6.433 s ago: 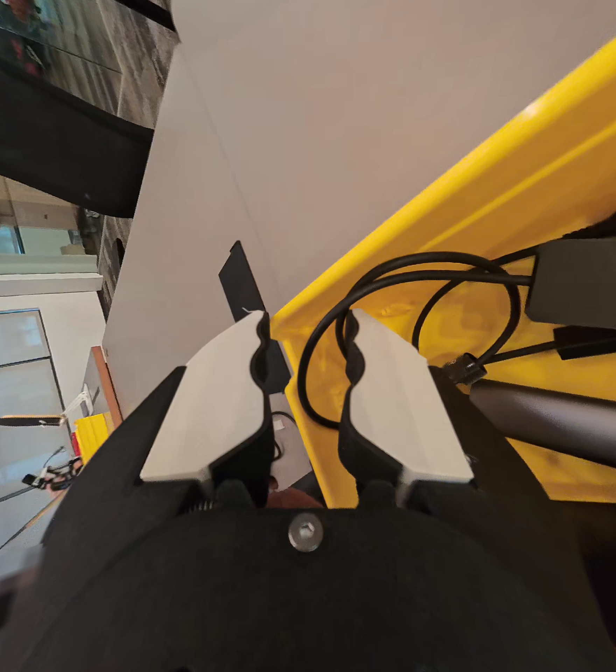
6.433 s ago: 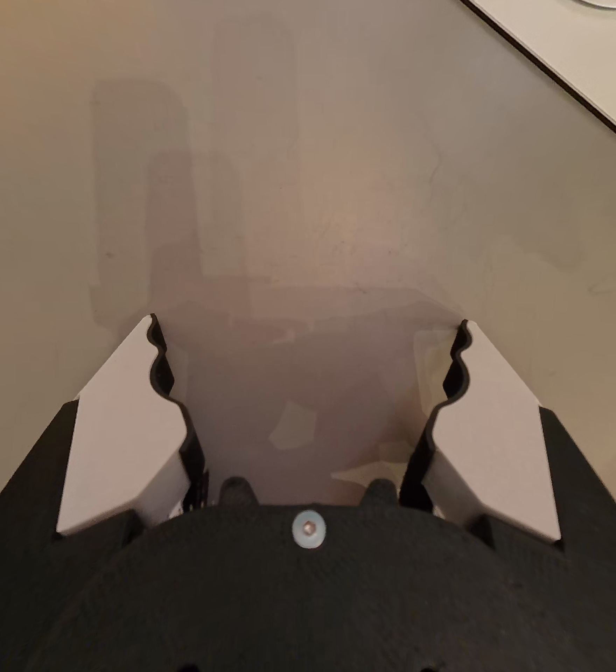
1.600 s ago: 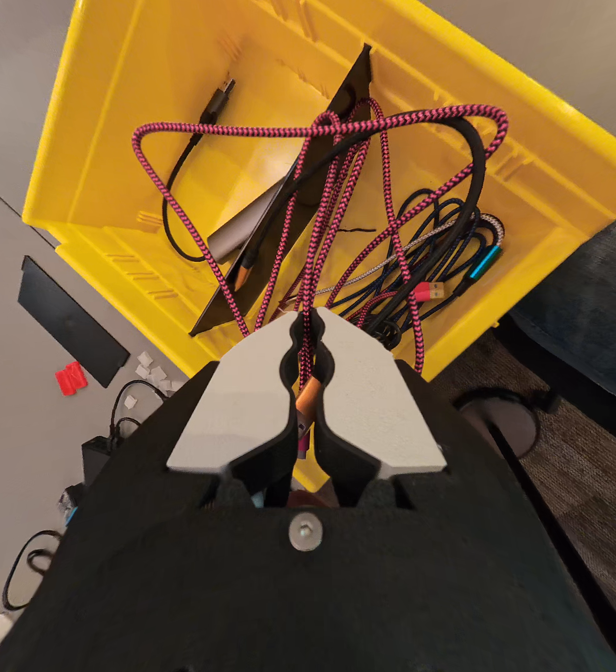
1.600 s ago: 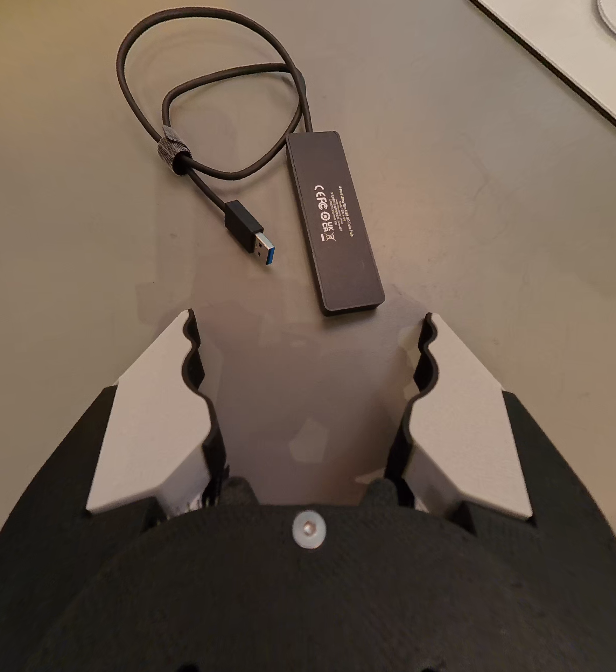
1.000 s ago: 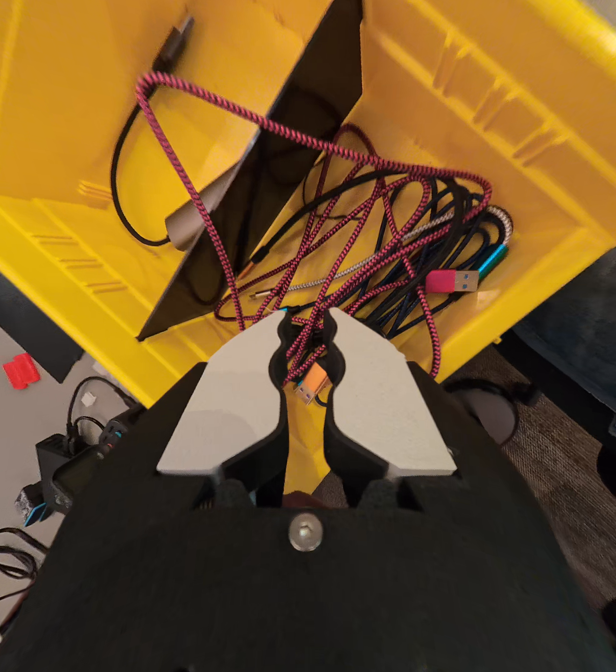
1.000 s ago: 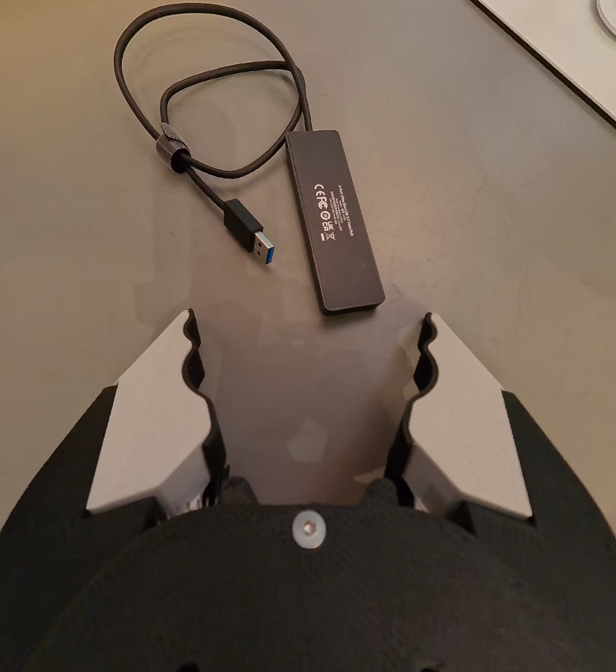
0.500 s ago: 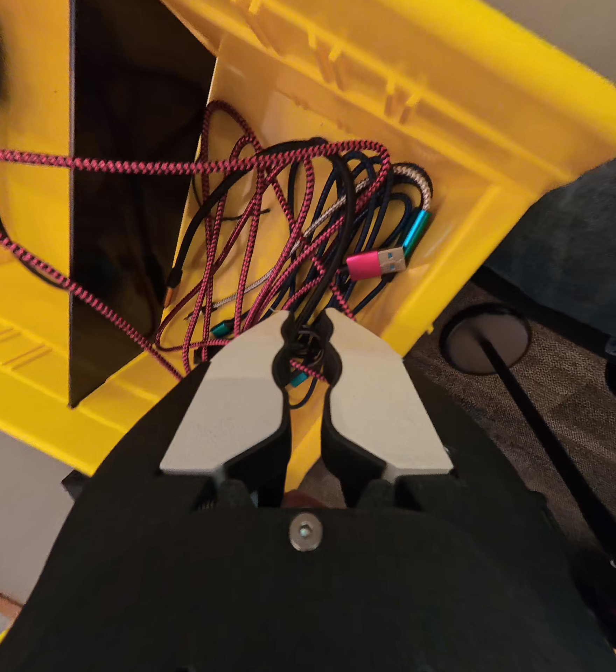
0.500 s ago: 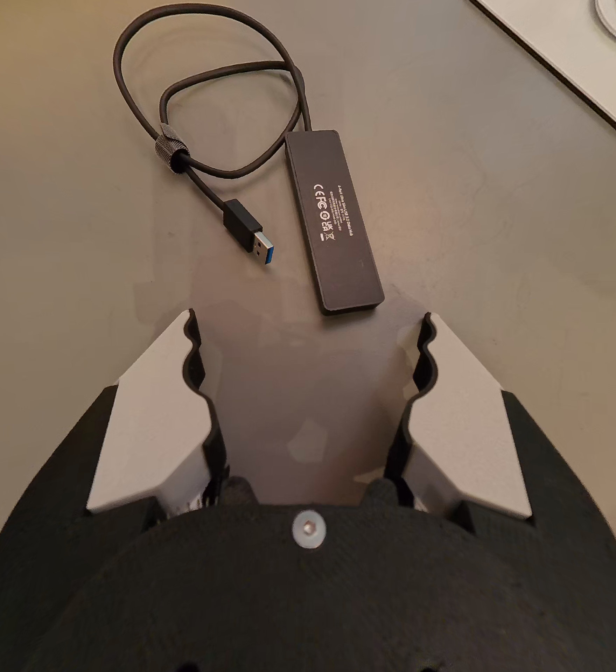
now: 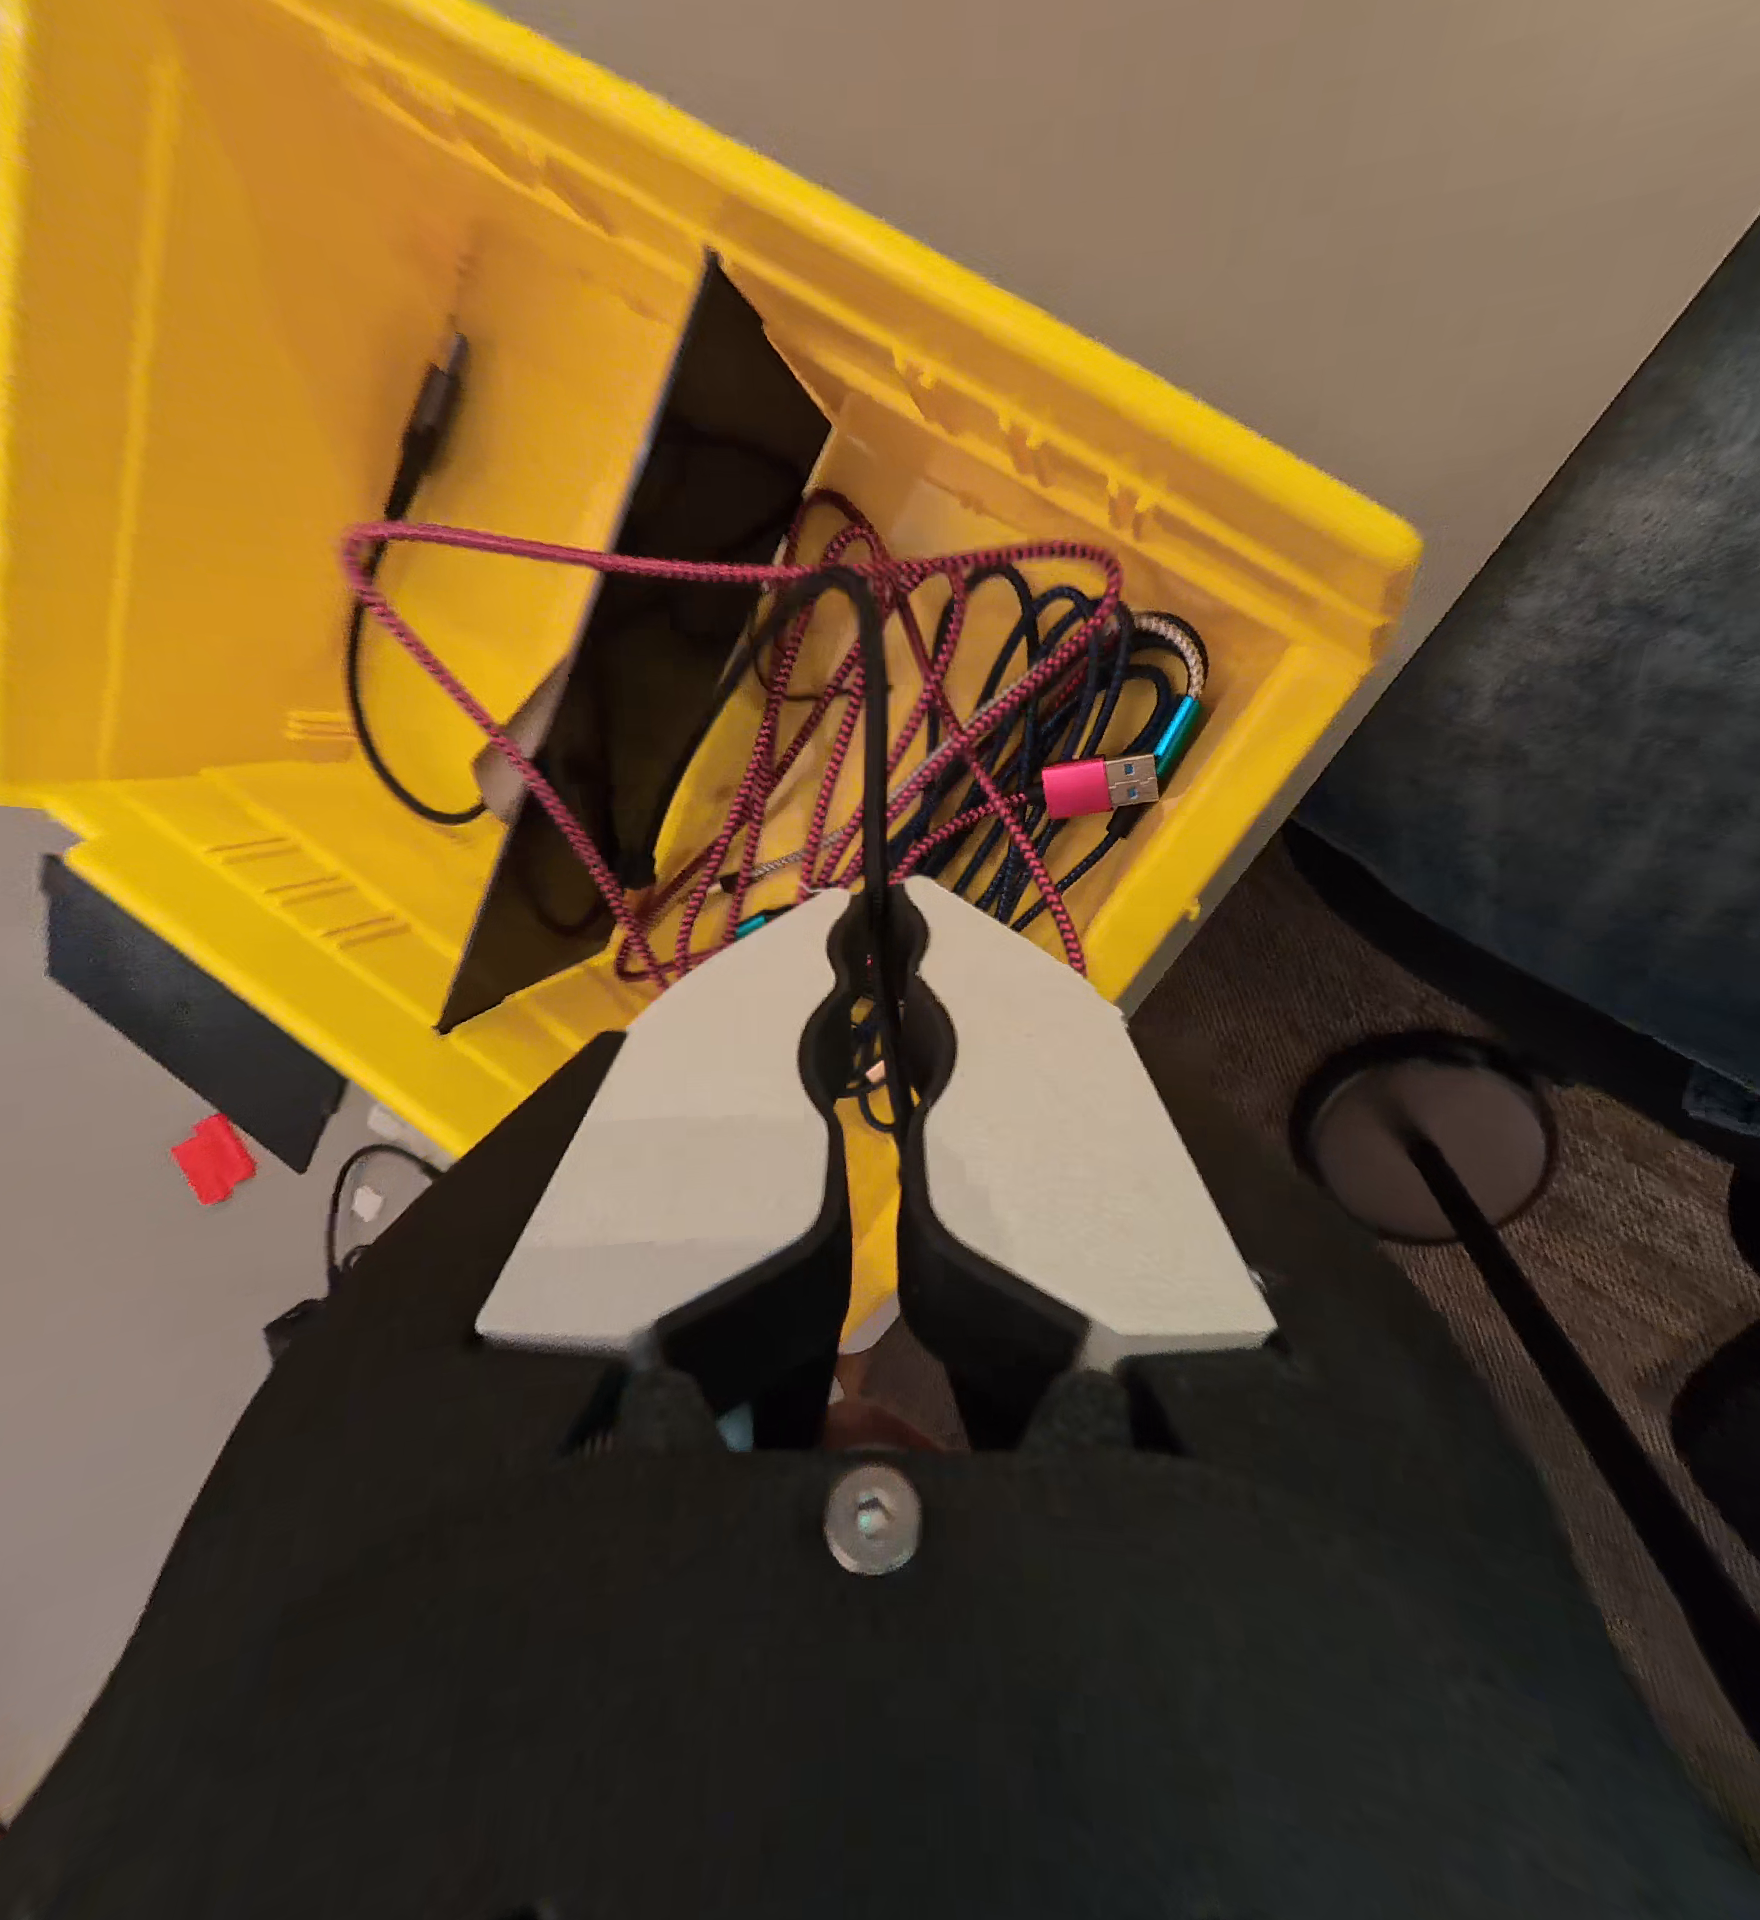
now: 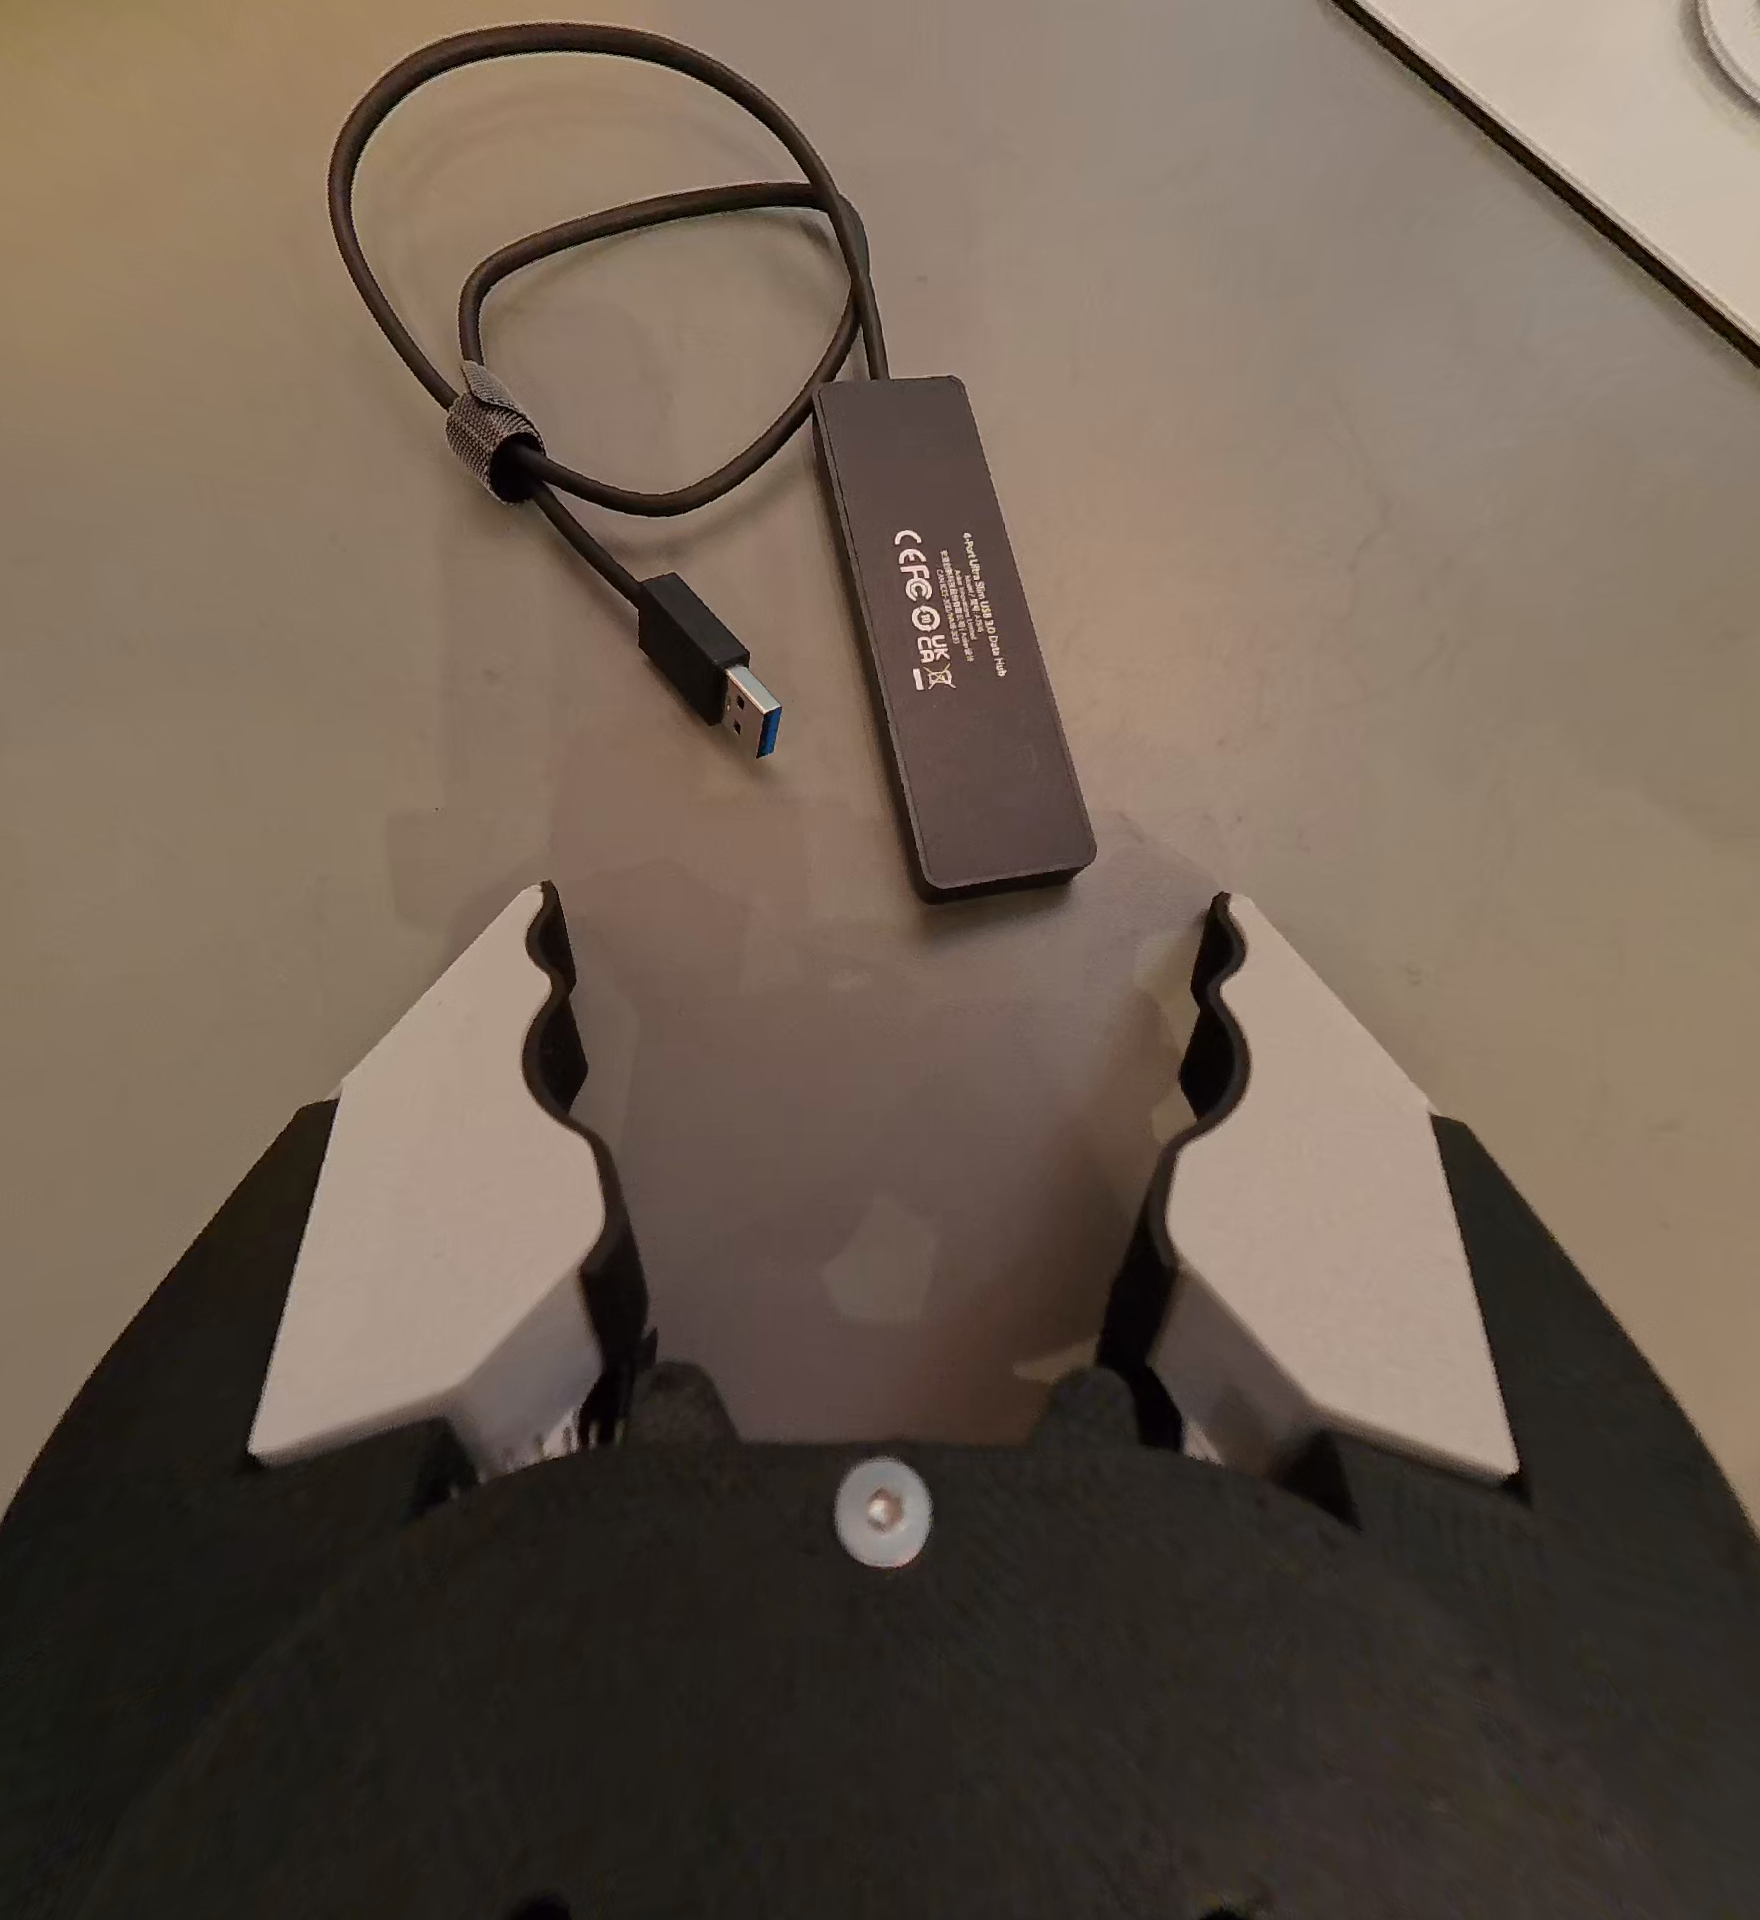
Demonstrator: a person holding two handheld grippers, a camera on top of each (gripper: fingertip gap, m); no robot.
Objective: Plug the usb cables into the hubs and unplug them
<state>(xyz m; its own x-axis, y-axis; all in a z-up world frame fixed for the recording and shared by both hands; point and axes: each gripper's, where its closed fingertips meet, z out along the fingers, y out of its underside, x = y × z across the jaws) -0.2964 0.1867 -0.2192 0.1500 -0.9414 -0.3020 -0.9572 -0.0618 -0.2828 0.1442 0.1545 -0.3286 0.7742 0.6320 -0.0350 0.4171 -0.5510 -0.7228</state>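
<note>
Right wrist view: slim black hub (image 10: 954, 634)

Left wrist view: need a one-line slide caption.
Left gripper shut on a black cable, lifting it from tangled cables in the yellow bin.

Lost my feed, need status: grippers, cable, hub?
Left gripper shut on black cable, pink cables tangled around. Right gripper open, hub untouched.

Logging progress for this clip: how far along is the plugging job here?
Early. Done: nothing plugged; the black hub lies on the table with no cable attached but its own lead. In hand: the left tongs are shut on a black cable rising from the tangle in the yellow bin. The right tongs are open and empty. Left: all plugging and unplugging.
</note>
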